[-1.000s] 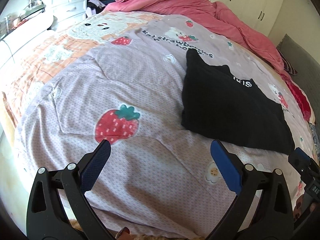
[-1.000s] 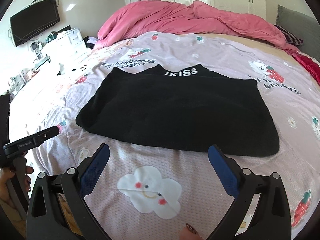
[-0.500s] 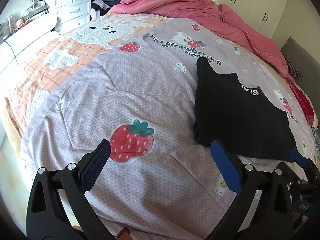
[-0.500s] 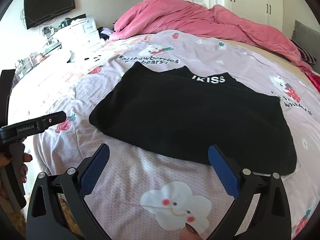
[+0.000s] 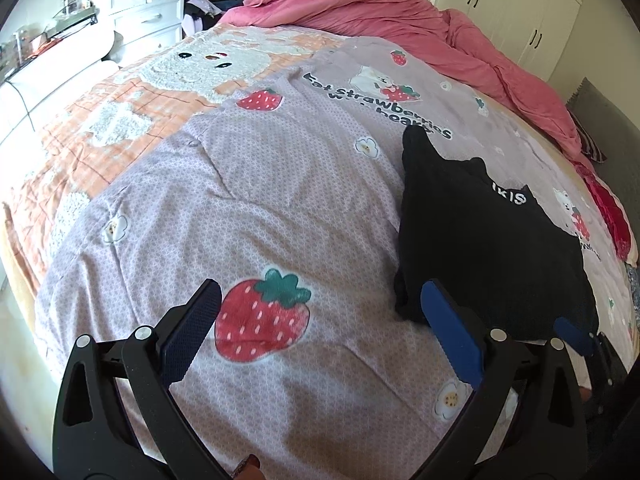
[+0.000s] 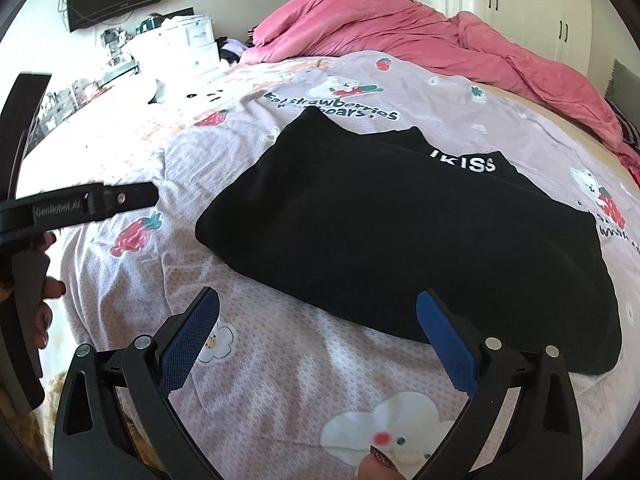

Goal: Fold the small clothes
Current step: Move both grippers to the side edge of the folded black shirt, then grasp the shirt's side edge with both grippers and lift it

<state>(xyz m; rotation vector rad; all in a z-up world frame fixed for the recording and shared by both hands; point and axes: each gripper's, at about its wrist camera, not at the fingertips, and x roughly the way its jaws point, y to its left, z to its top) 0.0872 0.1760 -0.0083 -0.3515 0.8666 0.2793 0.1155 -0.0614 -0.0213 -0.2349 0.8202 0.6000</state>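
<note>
Black garment (image 6: 400,236) flat on lilac strawberry-print quilt (image 5: 280,208), already doubled over at least once; white lettering at neckline toward 1 o'clock in right wrist view. In left wrist view, garment at 2 to 3 o'clock, near corner just behind the right-side blue pad.

Left gripper (image 5: 320,320): jaws spread wide, nothing between them, over a printed strawberry, beside garment's left edge, not on it. Right gripper (image 6: 316,328): jaws likewise wide and empty, at garment's near hem; right pad overlaps hem in view, contact not certain.

Pink duvet (image 6: 420,40) bunched at 12 o'clock, well clear. White drawers (image 5: 148,4) at 11 o'clock off the bed.

Handling, judged: soft, light, limp knit; no stiffness, will sag and drag if lifted by one point. Layers likely to slide apart unless pinched together. Matte fabric, not slippery against the textured pads. Not fragile.

Where to grip, judged: the two near corners, one per gripper, pinching through all layers at the hem. Left corner at 9 o'clock of the garment for left; 4 o'clock corner for right. Quilt underneath soft, so risk of nipping bedding with the cloth.
</note>
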